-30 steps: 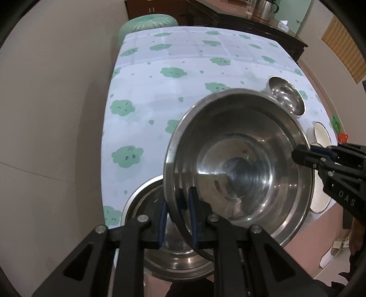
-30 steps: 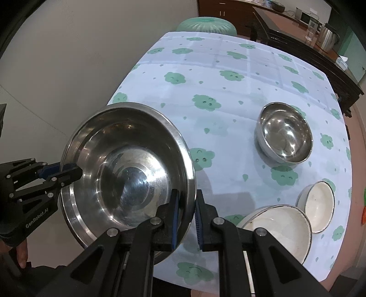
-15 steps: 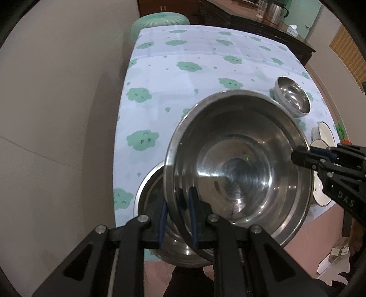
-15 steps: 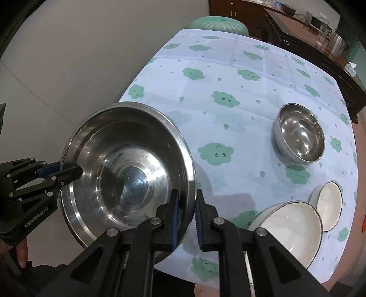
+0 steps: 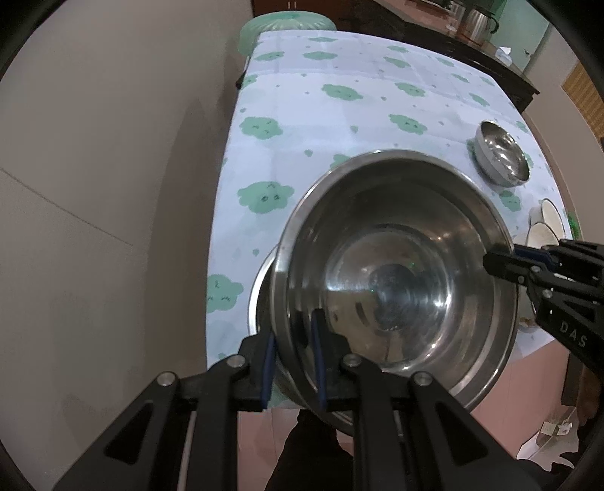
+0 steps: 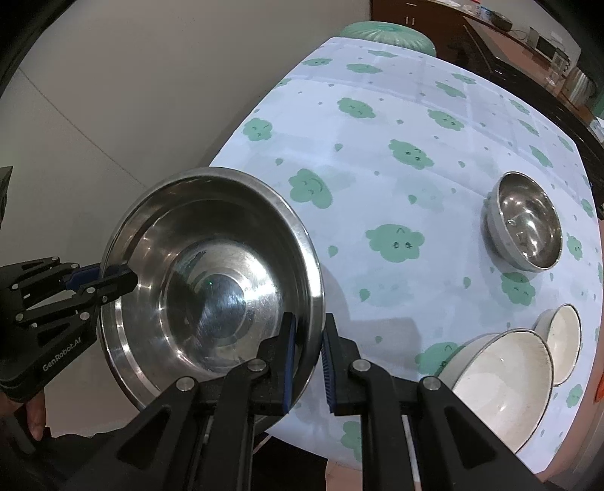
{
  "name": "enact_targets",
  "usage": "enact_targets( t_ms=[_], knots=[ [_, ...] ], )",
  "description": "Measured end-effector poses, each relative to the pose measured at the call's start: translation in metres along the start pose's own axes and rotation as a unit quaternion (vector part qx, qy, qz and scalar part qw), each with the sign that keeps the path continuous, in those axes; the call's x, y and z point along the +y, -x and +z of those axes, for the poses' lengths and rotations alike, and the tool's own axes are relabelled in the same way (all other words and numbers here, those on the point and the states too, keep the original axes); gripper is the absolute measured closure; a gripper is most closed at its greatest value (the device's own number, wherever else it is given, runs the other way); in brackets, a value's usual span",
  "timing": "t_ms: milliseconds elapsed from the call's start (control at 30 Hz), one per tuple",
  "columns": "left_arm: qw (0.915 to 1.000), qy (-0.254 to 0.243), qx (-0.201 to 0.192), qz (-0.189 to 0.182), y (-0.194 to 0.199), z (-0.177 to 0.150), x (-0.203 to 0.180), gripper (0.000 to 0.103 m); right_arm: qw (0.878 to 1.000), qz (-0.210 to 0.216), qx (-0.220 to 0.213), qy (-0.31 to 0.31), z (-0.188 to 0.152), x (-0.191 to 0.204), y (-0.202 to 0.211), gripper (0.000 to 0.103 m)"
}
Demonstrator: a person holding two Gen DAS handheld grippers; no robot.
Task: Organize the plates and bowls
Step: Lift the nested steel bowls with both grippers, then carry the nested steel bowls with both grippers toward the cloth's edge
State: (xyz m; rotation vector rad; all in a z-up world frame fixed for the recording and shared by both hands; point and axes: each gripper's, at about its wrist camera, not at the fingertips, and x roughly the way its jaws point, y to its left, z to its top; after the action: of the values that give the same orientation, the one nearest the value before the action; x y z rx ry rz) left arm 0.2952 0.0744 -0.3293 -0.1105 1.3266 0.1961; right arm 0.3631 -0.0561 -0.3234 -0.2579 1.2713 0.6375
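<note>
A large steel bowl [image 5: 396, 272] [image 6: 211, 287] hangs tilted over the table's near left corner, held by opposite rims. My left gripper [image 5: 292, 340] is shut on its near rim in the left wrist view, and shows at the bowl's left rim [image 6: 120, 277] in the right wrist view. My right gripper [image 6: 307, 332] is shut on the rim's other side, and shows at the right [image 5: 494, 260] in the left wrist view. Beneath the bowl a steel basin [image 5: 260, 294] rests on the table, mostly hidden.
The table [image 5: 339, 113] [image 6: 396, 113] wears a pale cloth with green clouds. A small steel bowl [image 5: 500, 158] [image 6: 526, 223] sits at the right. A big white bowl [image 6: 498, 374] and a small white bowl [image 6: 562, 340] stand by the near right edge. A green stool [image 5: 287, 26] and a dark sideboard [image 5: 434, 34] lie beyond.
Both grippers have carried the large steel bowl leftward along the table's near edge, and it now covers more of the basin below. Both grips are unchanged.
</note>
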Motion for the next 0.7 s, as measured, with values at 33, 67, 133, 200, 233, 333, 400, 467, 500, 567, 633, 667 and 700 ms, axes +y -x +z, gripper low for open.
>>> enact_targets(
  t_ms=[33,67,133,200,233,333,400,467,500,567,633,667,700],
  knots=[
    [1.0,0.003,0.001,0.001,0.0,-0.001,0.002,0.089,1.0,0.002,0.001,0.002,0.0,0.002,-0.001,0.088],
    [1.0,0.004,0.002,0.002,0.0,-0.002,0.003,0.089,1.0,0.003,0.002,0.003,0.0,0.004,-0.003,0.088],
    [0.9999,0.008,0.003,0.006,-0.002,-0.005,0.007,0.089,1.0,0.006,0.004,0.007,0.0,0.008,-0.005,0.088],
    [0.9999,0.012,0.005,0.008,-0.003,-0.006,0.011,0.089,1.0,0.007,0.007,0.011,-0.001,0.013,-0.008,0.088],
    [0.9998,0.014,0.006,0.008,-0.004,-0.007,0.013,0.089,1.0,0.008,0.007,0.013,0.0,0.015,-0.009,0.088],
    [0.9998,0.016,0.009,0.009,-0.006,-0.008,0.017,0.089,1.0,0.009,0.01,0.018,0.0,0.02,-0.011,0.088],
    [0.9998,0.017,0.01,0.008,-0.007,-0.009,0.018,0.089,1.0,0.008,0.011,0.02,0.001,0.021,-0.011,0.088],
    [0.9998,0.017,0.011,0.008,-0.009,-0.009,0.019,0.089,1.0,0.007,0.012,0.022,0.002,0.022,-0.012,0.088],
    [0.9997,0.017,0.013,0.008,-0.01,-0.009,0.019,0.089,1.0,0.006,0.013,0.023,0.002,0.022,-0.012,0.088],
    [0.9997,0.018,0.015,0.007,-0.012,-0.009,0.02,0.089,1.0,0.006,0.016,0.023,0.003,0.022,-0.014,0.088],
    [0.9997,0.018,0.017,0.009,-0.013,-0.009,0.021,0.089,1.0,0.006,0.018,0.024,0.003,0.023,-0.016,0.088],
    [0.9996,0.018,0.017,0.01,-0.014,-0.009,0.021,0.089,0.999,0.006,0.019,0.025,0.003,0.024,-0.017,0.088],
    [0.9996,0.018,0.018,0.01,-0.014,-0.009,0.022,0.089,0.999,0.006,0.02,0.026,0.003,0.024,-0.017,0.088]
  ],
)
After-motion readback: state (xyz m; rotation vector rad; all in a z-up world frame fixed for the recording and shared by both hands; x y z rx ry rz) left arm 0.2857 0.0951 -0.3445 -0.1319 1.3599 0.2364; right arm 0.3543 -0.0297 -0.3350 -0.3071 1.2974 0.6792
